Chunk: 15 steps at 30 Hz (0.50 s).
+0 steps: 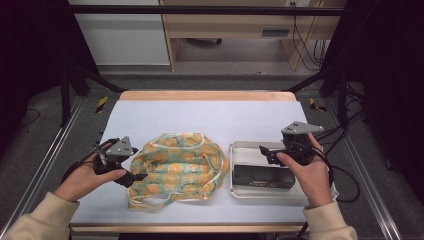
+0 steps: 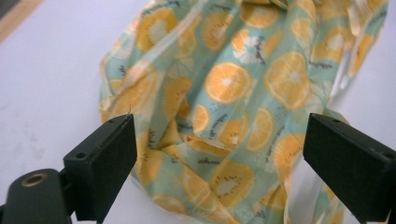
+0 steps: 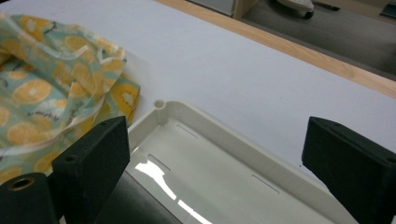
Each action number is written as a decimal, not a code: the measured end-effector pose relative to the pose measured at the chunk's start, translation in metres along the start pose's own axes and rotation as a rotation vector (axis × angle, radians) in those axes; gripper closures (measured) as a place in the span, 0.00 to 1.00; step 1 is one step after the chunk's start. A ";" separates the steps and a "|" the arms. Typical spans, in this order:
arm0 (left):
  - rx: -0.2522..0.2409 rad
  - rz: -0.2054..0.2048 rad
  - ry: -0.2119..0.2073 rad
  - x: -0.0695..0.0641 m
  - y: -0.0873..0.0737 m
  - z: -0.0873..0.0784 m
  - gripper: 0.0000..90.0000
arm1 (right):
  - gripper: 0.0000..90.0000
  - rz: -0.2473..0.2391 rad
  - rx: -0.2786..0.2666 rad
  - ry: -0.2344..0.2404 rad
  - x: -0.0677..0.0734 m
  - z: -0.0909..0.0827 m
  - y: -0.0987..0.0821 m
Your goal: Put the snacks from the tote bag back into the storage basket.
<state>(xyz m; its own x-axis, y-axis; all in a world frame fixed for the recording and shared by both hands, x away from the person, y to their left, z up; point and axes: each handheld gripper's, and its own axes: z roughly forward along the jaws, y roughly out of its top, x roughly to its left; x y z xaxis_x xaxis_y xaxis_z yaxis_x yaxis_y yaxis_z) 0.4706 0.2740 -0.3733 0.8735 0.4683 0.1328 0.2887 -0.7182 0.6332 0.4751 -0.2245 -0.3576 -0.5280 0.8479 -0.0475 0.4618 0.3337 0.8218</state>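
A crumpled cloth bag [image 1: 177,167] printed with orange slices on pale green lies in the middle of the table. My left gripper [image 1: 134,179] stands open at its left edge, and the bag [image 2: 224,107] lies between and beyond the jaws in the left gripper view. To the right sits a white tray [image 1: 240,147] holding a black rectangular box [image 1: 263,175]. My right gripper [image 1: 265,152] is open over the tray's far part, above the box. In the right gripper view the tray [image 3: 224,135] lies between the jaws, the bag [image 3: 51,93] at left.
A pale blue mat [image 1: 210,117] covers the table, with a wooden edge [image 1: 207,95] at the far side. Black frame posts stand at both sides. Cables [image 1: 345,175] trail off to the right of the tray.
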 end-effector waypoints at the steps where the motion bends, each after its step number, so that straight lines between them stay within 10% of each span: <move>1: -0.011 -0.011 0.013 0.000 0.000 -0.002 0.11 | 0.09 0.007 -0.003 -0.004 0.000 0.001 0.000; 15: -0.165 -0.193 0.145 0.004 -0.013 -0.013 0.09 | 0.08 0.172 -0.076 -0.162 -0.001 -0.005 -0.010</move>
<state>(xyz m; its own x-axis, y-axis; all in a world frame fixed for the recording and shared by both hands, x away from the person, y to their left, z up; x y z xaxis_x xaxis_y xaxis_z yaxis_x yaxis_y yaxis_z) 0.4657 0.2922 -0.3714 0.7400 0.6654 0.0982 0.3659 -0.5208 0.7713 0.4673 -0.2309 -0.3630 -0.3224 0.9465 0.0120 0.4771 0.1515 0.8657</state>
